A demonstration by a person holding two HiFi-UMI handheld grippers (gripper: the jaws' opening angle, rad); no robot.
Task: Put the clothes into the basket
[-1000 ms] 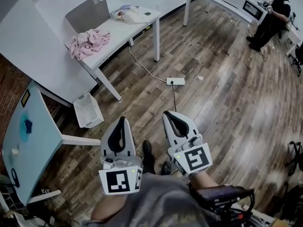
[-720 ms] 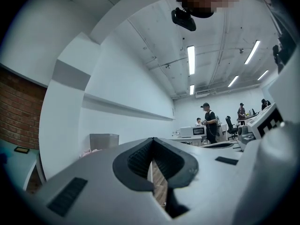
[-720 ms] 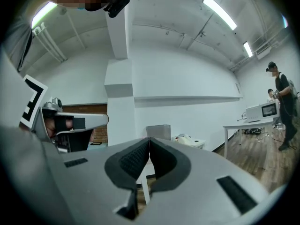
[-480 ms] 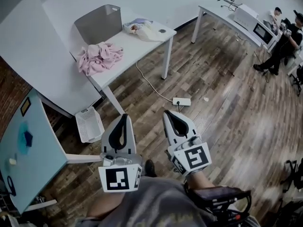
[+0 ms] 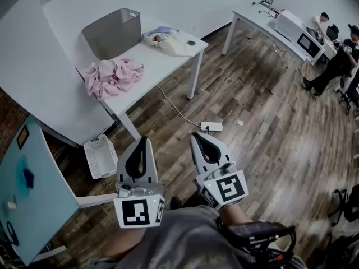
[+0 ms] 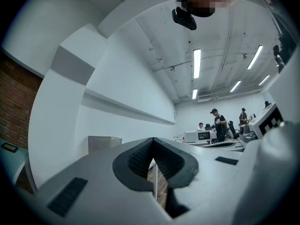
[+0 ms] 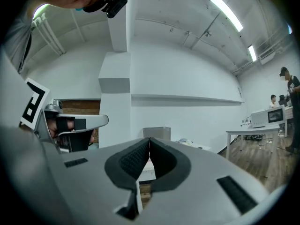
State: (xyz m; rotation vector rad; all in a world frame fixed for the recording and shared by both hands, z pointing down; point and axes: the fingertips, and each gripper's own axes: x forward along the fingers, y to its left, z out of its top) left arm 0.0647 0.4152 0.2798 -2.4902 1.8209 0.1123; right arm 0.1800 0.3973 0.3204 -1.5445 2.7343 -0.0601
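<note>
Currently the left gripper [image 5: 144, 141] and the right gripper [image 5: 195, 137] are pointing forward, closed and empty, well apart from the far white rectangular table [image 5: 156, 59], where crumpled pink clothes [image 5: 112, 76] are lying near the grey plastic basket [image 5: 112, 33]. Arriving closed, they would probably be pushing fabric off the edge.

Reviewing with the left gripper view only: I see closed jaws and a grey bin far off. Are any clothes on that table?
Observer: Yes. The head view shows a pink clothes pile on the white table, next to the grey basket, not in it.
Operator: Any other garment?
Observer: A pale garment lies at the table's far end.
Operator: Right gripper?
Observer: The right gripper has its jaws together, nothing between them.
</note>
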